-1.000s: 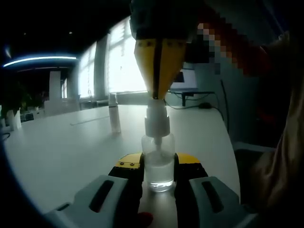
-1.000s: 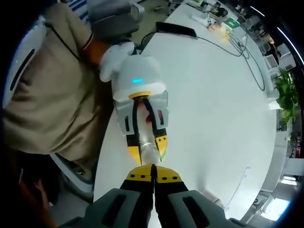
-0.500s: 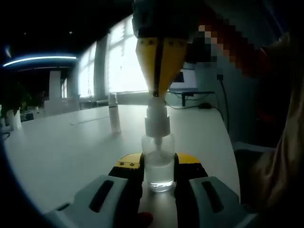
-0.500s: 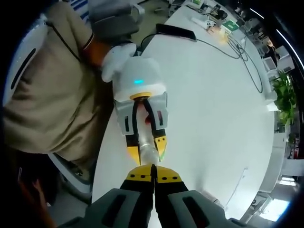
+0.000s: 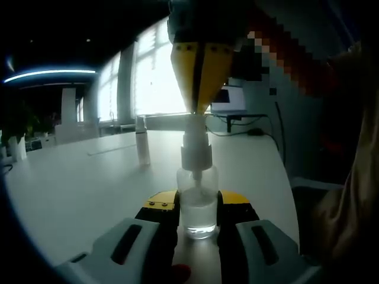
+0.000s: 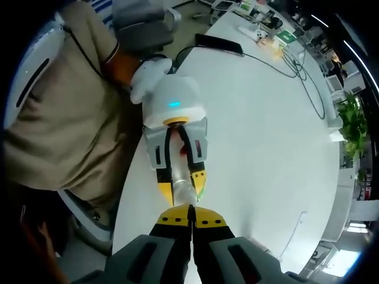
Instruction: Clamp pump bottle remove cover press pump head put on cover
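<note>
Two grippers work one pump bottle (image 5: 197,204): the left gripper (image 5: 197,220) clamps its clear, slippery-looking body. The right gripper (image 5: 197,109), jaws together, sits on the pump head (image 5: 196,148); the grip seems best kept low.

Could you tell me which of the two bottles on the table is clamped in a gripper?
The clear pump bottle, clamped by the left hand-held gripper; the slim white bottle stands free behind.

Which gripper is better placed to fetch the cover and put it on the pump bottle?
Right. The left gripper is shut on the pump bottle, steadying it. The right gripper, jaws closed, sits above the pump head; the cover stands behind.
</note>
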